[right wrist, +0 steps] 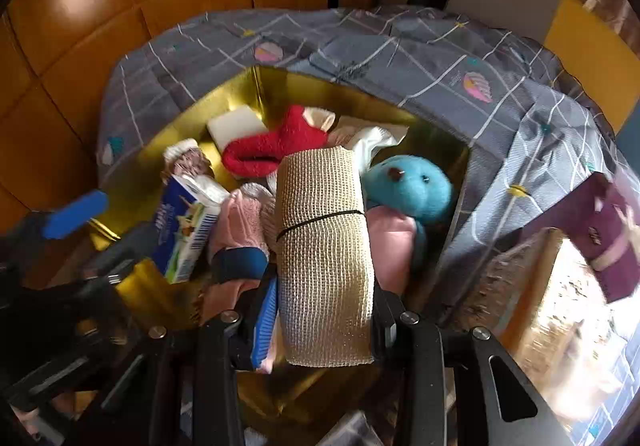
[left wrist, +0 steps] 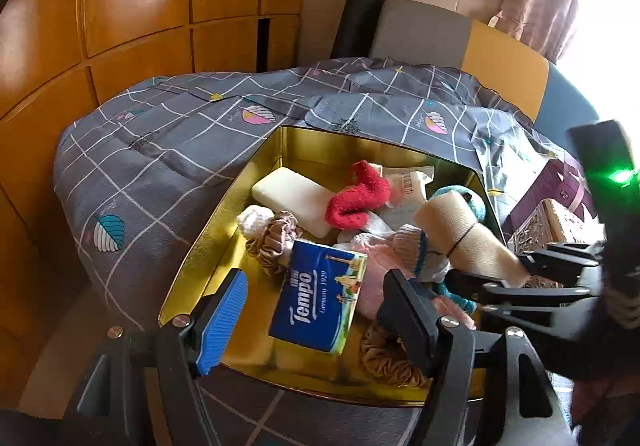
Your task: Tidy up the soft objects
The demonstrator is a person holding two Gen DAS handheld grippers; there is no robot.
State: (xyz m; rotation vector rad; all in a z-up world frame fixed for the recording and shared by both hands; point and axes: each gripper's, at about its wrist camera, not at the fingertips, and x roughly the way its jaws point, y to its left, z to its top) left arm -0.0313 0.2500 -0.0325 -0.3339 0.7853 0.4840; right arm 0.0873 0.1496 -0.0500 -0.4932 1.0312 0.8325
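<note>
Item: rolled beige waffle-knit cloth [right wrist: 324, 246], bound at mid-length by a thin black elastic band [right wrist: 320, 220]. Location: held over the open gold-lined metal tin [left wrist: 224, 222], above its 5 o'clock quarter, in the right gripper [right wrist: 324, 330], whose jaws are pinched on the roll's near end.

Handling, by judgement: light, soft, compressible; the band should keep it from unrolling, and a grip close to the band would hold firmer than one at the end. Not fragile, not slippery.

Left gripper [left wrist: 316, 310]: jaws wide, holding nothing, straddling the blue Tempo tissue packet [left wrist: 320, 294] at the tin's 6 o'clock.

Other contents:
- red fuzzy sock [left wrist: 356, 198], centre
- cream foam sponge block [left wrist: 292, 198], 11 o'clock
- turquoise plush bear [right wrist: 408, 186], 3 o'clock
- tan satin scrunchie [left wrist: 272, 242], 8 o'clock

The tin rests on a grey grid-patterned quilt [left wrist: 160, 150].
</note>
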